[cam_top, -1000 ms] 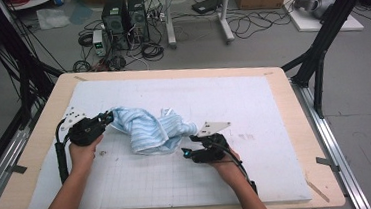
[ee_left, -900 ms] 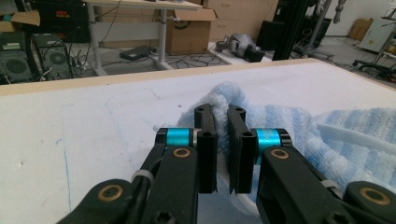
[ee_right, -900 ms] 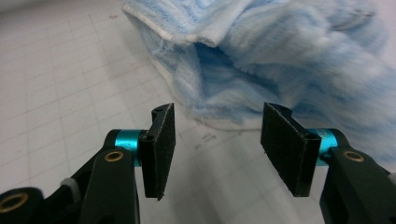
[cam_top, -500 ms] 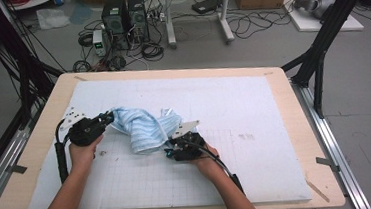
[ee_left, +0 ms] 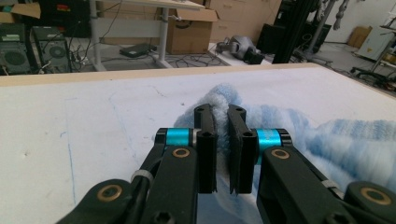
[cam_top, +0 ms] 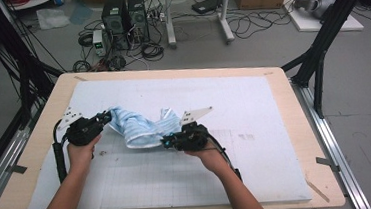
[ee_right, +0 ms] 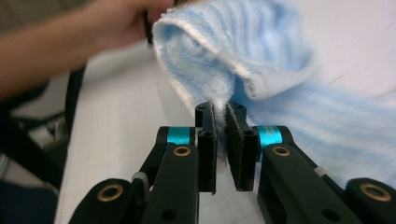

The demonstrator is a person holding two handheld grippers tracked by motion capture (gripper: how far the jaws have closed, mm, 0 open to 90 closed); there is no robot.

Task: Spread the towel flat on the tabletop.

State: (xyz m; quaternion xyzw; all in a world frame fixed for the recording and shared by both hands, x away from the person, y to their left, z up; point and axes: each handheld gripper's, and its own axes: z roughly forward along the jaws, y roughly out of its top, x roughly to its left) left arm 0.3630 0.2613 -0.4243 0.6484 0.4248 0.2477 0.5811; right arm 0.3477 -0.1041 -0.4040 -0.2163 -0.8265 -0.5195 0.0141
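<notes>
A light blue striped towel [cam_top: 140,129] lies crumpled on the white mat [cam_top: 254,109], left of the middle. My left gripper [cam_top: 106,116] is shut on the towel's left end; in the left gripper view its jaws [ee_left: 220,112] pinch a fluffy fold of the towel [ee_left: 327,140]. At the towel's near right edge my right gripper [cam_top: 166,143] has just been closing on the cloth. Its pads now press on a fold. In the right gripper view the jaws [ee_right: 219,110] hold the towel [ee_right: 261,51], which bulges up above them, with the other forearm blurred behind it.
The mat covers most of a wooden table [cam_top: 309,125]. Black frame posts [cam_top: 319,49] stand at both sides. Computer towers [cam_top: 123,14], cables and cardboard boxes sit on the floor beyond the far edge.
My right gripper has moved left to the towel's near edge, shut on the cloth and risen slightly. The left gripper has stayed where it was, still shut on the towel.
</notes>
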